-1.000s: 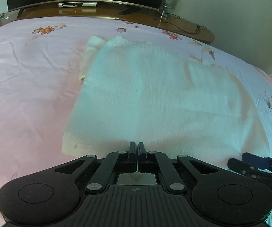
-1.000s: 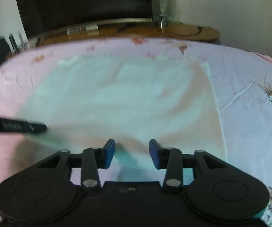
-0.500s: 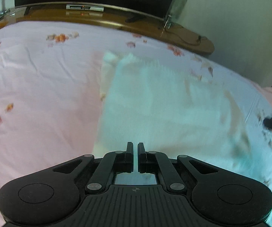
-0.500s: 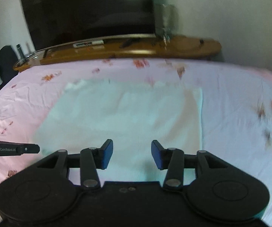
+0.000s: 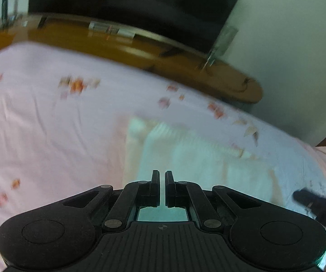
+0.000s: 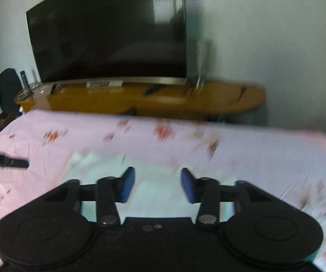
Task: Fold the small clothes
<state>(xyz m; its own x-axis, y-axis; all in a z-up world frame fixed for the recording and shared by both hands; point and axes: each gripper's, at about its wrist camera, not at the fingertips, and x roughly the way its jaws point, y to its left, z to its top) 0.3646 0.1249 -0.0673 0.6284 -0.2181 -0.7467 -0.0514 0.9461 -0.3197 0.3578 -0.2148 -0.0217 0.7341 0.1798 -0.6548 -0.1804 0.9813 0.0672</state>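
A folded white knit garment lies flat on the pink floral bedsheet. My left gripper hovers above its near left part with a narrow gap between the fingers, holding nothing. In the right wrist view the garment lies under my right gripper, which is open and empty above it. The right gripper's arm shows at the right edge of the left wrist view, and the left gripper's finger at the left of the right wrist view. Both views are motion-blurred.
A wooden TV bench with a large dark television stands beyond the bed's far edge against a white wall. A dark chair stands at the far left. Small items lie on the bench.
Both grippers have risen and pulled back from the garment, tilting upward so the television and wall fill more of the views. The left gripper's fingers parted slightly; the garment stays flat.
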